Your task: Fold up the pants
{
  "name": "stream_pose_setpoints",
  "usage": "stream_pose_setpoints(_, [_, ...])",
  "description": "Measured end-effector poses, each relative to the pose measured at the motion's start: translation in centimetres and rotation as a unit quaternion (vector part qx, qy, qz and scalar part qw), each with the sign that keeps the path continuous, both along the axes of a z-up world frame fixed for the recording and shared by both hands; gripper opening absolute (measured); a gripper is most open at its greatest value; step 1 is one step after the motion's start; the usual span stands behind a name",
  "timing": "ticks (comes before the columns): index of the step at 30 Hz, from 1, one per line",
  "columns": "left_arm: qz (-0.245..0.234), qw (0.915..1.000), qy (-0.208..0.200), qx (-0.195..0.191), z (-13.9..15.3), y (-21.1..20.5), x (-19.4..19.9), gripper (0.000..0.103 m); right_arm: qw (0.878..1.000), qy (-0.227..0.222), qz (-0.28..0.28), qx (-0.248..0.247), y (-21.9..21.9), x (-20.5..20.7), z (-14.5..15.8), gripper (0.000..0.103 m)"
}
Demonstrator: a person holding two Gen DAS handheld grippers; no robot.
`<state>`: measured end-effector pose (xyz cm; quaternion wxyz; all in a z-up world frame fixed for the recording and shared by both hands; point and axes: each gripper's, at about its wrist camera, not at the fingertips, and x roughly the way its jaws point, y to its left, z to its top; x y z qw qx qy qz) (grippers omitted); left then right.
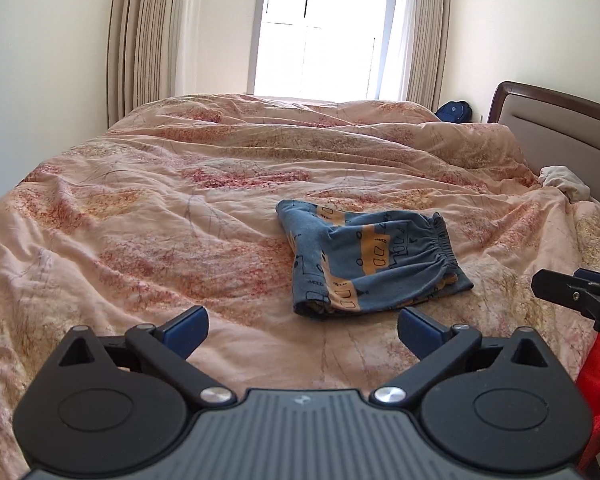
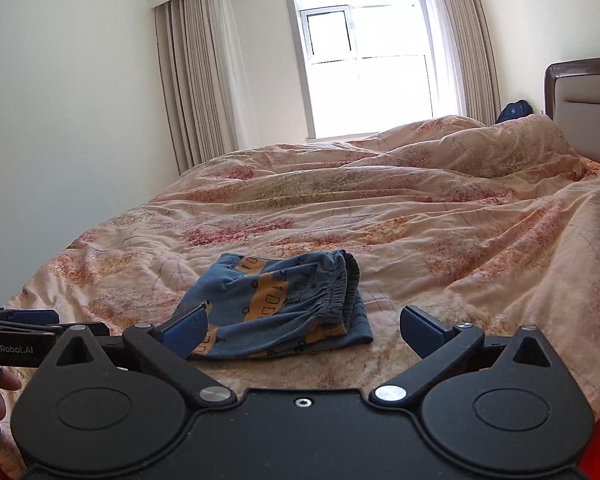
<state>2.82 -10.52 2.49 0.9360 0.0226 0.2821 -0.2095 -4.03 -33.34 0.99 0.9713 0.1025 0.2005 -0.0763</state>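
Cloth and plastic on the bed

Ahead of the matt black plastic left gripper, soft knit pants lay on a creased cotton duvet.

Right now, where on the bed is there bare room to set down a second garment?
Free: the wide stretch of floral peach duvet left of the folded blue-and-orange pants, and the band beyond them toward the window. Crowded: the right edge by the padded headboard, where white cloth lies bunched.
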Motion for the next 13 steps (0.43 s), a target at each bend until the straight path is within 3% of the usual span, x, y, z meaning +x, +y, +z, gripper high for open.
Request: stream_pose_setpoints(13, [-0.01, 0.9997, -0.018, 0.011, 0.1, -0.8, -1.8, 0.103, 1.0, 0.005, -0.008, 0.008, 0.3, -2.3, -0.8, 0.102])
